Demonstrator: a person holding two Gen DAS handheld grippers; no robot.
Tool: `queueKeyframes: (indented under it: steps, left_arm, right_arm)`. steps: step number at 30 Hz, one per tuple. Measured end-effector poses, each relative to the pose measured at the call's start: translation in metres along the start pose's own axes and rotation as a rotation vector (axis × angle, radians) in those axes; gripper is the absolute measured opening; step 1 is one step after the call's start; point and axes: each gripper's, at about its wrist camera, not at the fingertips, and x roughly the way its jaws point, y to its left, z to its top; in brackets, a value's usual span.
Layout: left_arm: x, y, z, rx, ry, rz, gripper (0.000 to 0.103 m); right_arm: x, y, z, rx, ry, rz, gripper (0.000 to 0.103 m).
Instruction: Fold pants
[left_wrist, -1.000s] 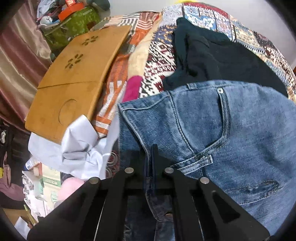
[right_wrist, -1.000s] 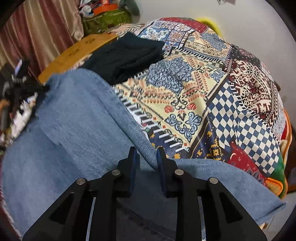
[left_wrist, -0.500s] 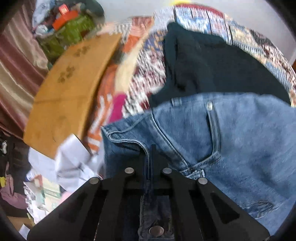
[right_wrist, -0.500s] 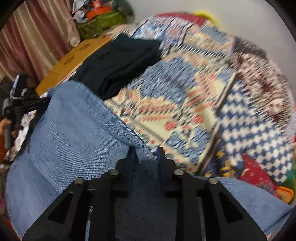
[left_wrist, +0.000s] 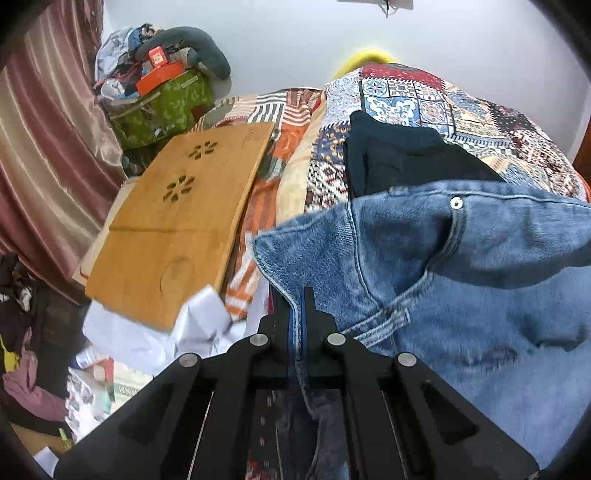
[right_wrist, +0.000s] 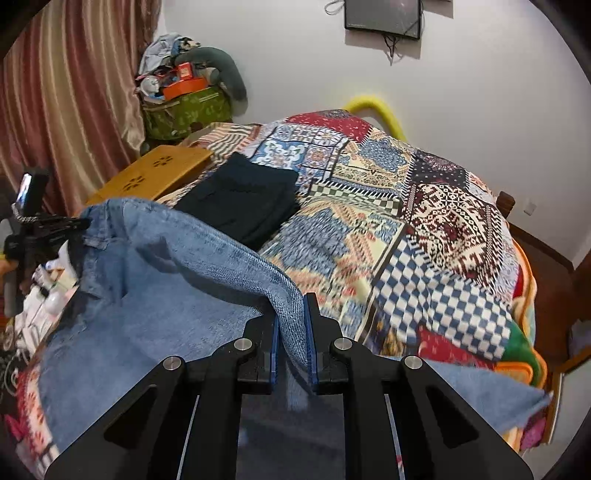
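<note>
Blue jeans (left_wrist: 461, 280) are held up over a patchwork bed cover. My left gripper (left_wrist: 300, 306) is shut on the waistband edge near the front pocket and rivet. My right gripper (right_wrist: 291, 325) is shut on a fold of the jeans' leg (right_wrist: 184, 273); the denim hangs between both grippers, and a lower layer (right_wrist: 480, 387) lies on the bed to the right. The left gripper (right_wrist: 40, 229) shows at the far left of the right wrist view, holding the waistband.
A folded dark garment (right_wrist: 243, 199) lies on the patchwork bed cover (right_wrist: 443, 221) behind the jeans. A wooden lap tray (left_wrist: 177, 221) sits at the bed's left side. A green box (left_wrist: 162, 107) with clutter and a curtain (left_wrist: 44, 147) stand at the back left.
Both grippers have lifted, still shut on the jeans. The denim has risen off the bed, and more of the wall and room shows in both views.
</note>
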Motion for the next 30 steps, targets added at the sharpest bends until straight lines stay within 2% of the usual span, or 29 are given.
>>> queueKeyframes:
  steps: [6,11,15,17,18,20,25,26,28,30]
  left_arm:
    - [-0.025,0.01,-0.036,-0.016,0.003,-0.026,0.006]
    - [-0.053,0.019,-0.065,-0.035,0.016,-0.061,0.015]
    - [-0.082,0.026,-0.084,-0.015,0.003,-0.028,0.018]
    - [-0.099,0.031,-0.088,-0.023,-0.017,-0.029,0.03]
    - [-0.109,0.034,-0.089,-0.033,-0.037,-0.031,0.035]
    - [-0.126,0.035,-0.085,-0.043,-0.08,-0.014,0.057]
    - [-0.142,0.024,-0.063,-0.037,-0.143,-0.031,0.069]
    - [-0.142,0.019,-0.058,-0.036,-0.15,-0.039,0.07]
    - [-0.137,0.009,-0.046,-0.031,-0.156,-0.056,0.071]
    - [-0.126,-0.003,-0.033,-0.019,-0.149,-0.071,0.074]
  right_arm:
    - [-0.034,0.032,-0.042,-0.04,0.0,0.015,0.011]
    - [-0.051,0.058,-0.081,-0.024,0.022,0.047,0.011]
    - [-0.058,0.075,-0.106,-0.002,0.033,0.078,0.011]
    - [-0.058,0.079,-0.116,0.026,0.048,0.096,0.011]
    - [-0.056,0.081,-0.121,0.045,0.061,0.102,0.012]
    - [-0.054,0.079,-0.124,0.064,0.078,0.115,0.015]
    - [-0.071,0.07,-0.122,0.109,0.077,0.141,0.019]
    - [-0.075,0.068,-0.12,0.105,0.075,0.144,0.023]
    - [-0.087,0.064,-0.119,0.096,0.049,0.109,0.039]
    - [-0.098,0.055,-0.118,0.087,0.011,0.052,0.044]
